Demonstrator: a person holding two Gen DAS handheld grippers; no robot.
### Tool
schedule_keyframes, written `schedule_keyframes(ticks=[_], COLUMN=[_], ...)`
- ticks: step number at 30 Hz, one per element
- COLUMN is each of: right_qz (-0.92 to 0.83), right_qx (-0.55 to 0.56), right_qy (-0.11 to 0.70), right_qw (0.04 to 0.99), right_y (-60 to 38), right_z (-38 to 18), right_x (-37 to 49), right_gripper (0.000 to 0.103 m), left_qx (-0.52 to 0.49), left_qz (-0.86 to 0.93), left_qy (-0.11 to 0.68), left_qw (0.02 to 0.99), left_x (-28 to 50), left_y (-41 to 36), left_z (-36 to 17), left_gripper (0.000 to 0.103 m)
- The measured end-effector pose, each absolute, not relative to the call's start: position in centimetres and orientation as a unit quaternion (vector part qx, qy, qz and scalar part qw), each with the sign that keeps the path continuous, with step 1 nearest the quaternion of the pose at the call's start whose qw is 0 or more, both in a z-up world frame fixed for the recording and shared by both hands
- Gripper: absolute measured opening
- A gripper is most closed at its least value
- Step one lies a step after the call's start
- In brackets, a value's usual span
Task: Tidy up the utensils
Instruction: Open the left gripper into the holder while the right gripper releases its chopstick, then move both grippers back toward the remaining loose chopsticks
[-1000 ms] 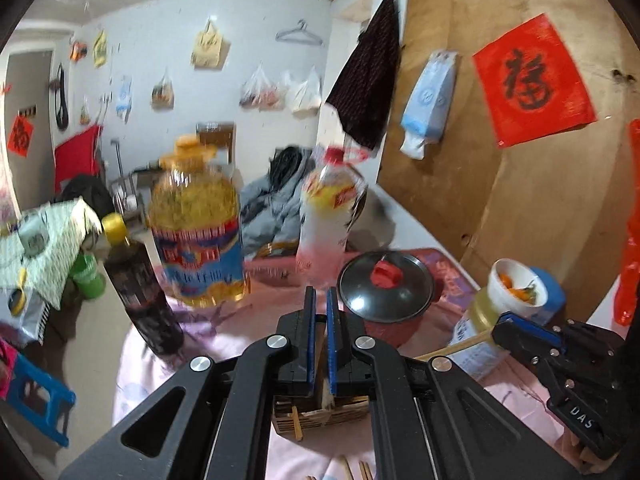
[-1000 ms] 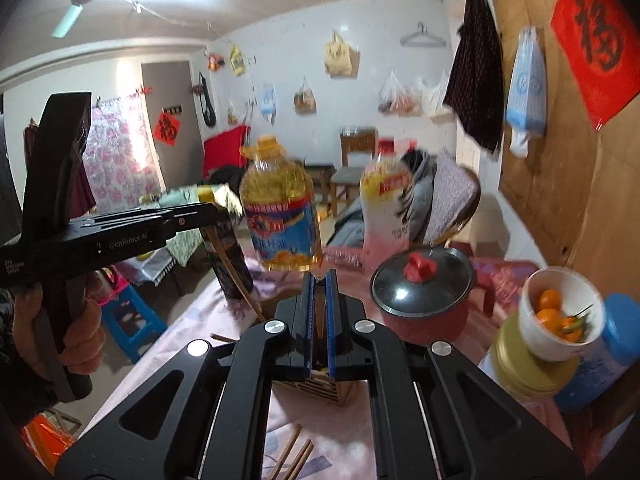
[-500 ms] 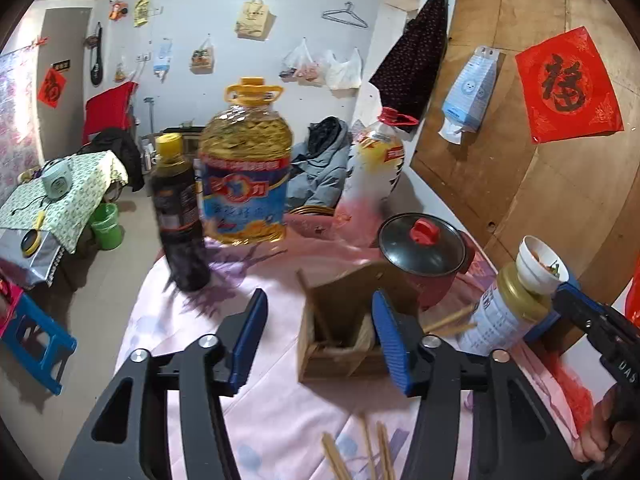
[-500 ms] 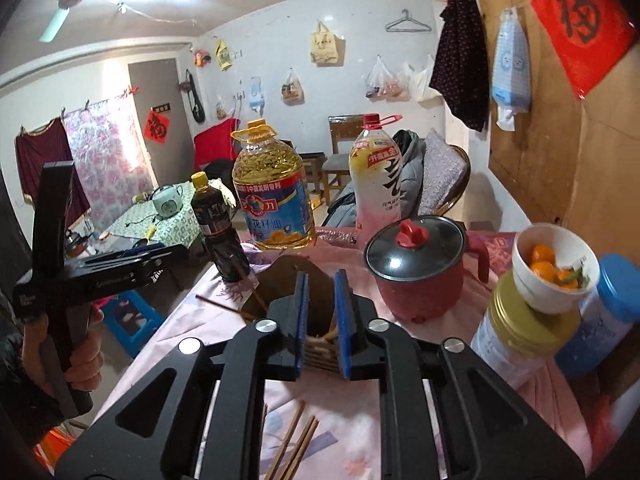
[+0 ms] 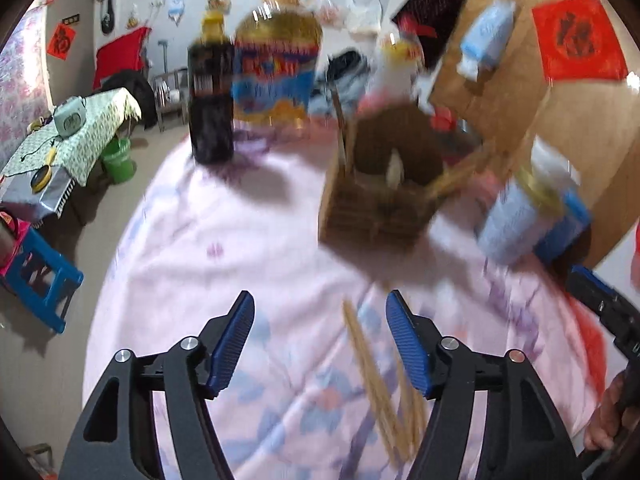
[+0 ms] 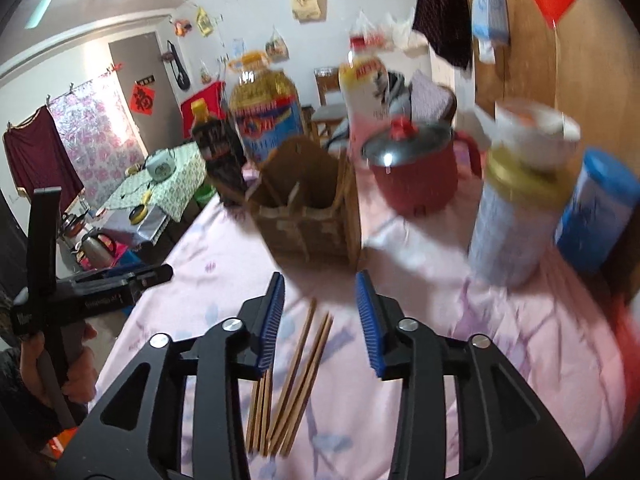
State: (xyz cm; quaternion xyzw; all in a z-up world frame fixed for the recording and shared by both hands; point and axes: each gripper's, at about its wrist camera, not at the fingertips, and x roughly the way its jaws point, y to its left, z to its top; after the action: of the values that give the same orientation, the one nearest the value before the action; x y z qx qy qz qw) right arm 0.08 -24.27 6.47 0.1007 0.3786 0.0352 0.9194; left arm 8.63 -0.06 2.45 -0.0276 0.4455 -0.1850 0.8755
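Observation:
Several wooden chopsticks (image 5: 380, 384) (image 6: 296, 376) lie loose on the pink tablecloth (image 5: 224, 240) (image 6: 460, 360). Behind them stands a wooden utensil holder (image 5: 380, 196) (image 6: 308, 208) with a few sticks in it. My left gripper (image 5: 320, 340) hovers over the cloth, its jaws opening, with the near end of the chopsticks showing between them and nothing gripped. My right gripper (image 6: 320, 312) is also opening above the chopsticks, its pads apart from them. The left gripper's body (image 6: 92, 296) shows in a hand at the left of the right wrist view.
A dark sauce bottle (image 5: 210, 92) (image 6: 218, 152), a big oil jug (image 5: 276, 64) (image 6: 264, 116) and a pink drink bottle (image 6: 366, 96) stand at the back. A red pot with a lid (image 6: 416, 168), a gold-capped tin (image 6: 516, 216) topped by a bowl, and a blue tub (image 6: 596, 212) crowd the right.
Both grippers went from shut to open and dropped toward the table. The view tipped from the bottles down to the cloth, and the loose chopsticks came into view under the jaws.

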Motion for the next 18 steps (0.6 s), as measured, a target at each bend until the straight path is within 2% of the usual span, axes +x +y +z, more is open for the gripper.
schedule_keyframes(ticks=[7, 11, 18], right_qz=[0.040, 0.050, 0.051], right_qx=[0.063, 0.048, 0.055], right_qy=[0.459, 0.501, 0.511], right_qw=[0.885, 0.863, 0.856], right_y=[-22.4, -21.3, -21.2], right_z=[-0.6, -3.8, -4.7], right_x=[-3.6, -5.4, -6.1], right_gripper=[0.041, 0.042, 0.042], left_qx=[0.037, 0.076, 0.085], left_qz=[-0.223, -0.253, -0.299], left_qy=[0.511, 0.525, 0.549], left_qw=[0.829, 0.809, 0.776], left_x=[2.6, 0.8, 0.0], left_y=[-2.8, -4.3, -5.8], left_z=[-4.9, -6.8, -8.6], left_gripper=[0.068, 0.068, 0.071])
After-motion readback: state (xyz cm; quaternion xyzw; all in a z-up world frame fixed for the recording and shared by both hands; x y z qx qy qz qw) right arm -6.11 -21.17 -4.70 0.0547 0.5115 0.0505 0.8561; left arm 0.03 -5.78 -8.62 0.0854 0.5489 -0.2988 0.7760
